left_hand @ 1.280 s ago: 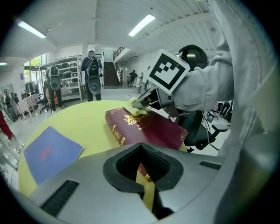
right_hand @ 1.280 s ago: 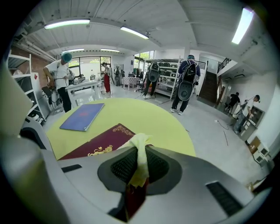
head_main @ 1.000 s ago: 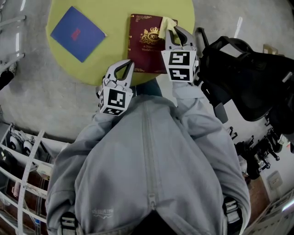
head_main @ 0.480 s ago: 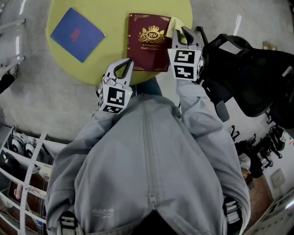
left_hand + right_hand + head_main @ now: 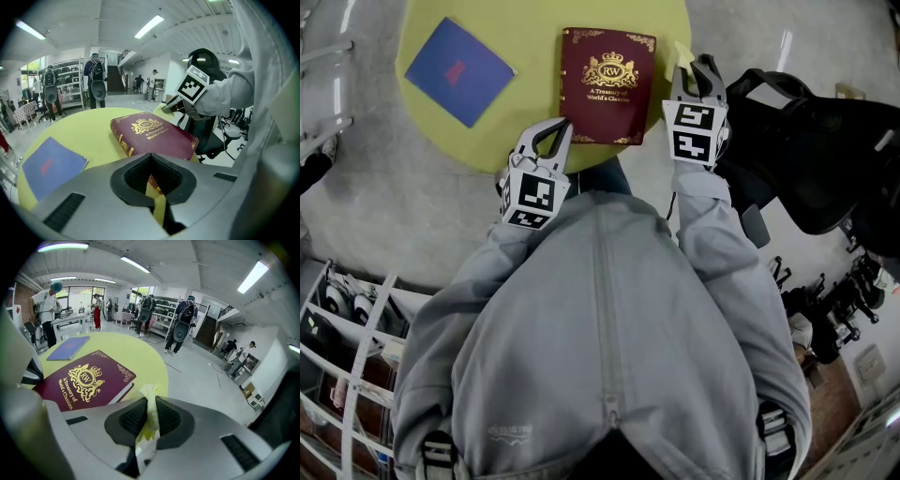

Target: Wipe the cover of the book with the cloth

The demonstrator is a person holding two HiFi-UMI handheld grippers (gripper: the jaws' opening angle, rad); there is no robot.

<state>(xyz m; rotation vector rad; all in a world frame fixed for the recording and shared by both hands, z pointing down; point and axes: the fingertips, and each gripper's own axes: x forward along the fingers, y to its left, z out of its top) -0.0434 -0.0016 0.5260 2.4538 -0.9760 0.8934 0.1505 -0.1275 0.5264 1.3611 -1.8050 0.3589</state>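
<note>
Right hand-held gripper (image 5: 149, 405) on cloth (image 5: 150, 392) beside book (image 5: 84, 380)

I see the book (image 5: 608, 84) at my 12 o'clock: a closed maroon hardback with a gold crest and gold corner scrollwork. It lies flat on the table (image 5: 534, 37), cover up, spine at 9 o'clock. The cloth (image 5: 682, 54), pale yellow and crumpled, sits at 1 o'clock, pinched upright in my right gripper (image 5: 693, 67), just off the book's right edge and clear of the cover.
</note>
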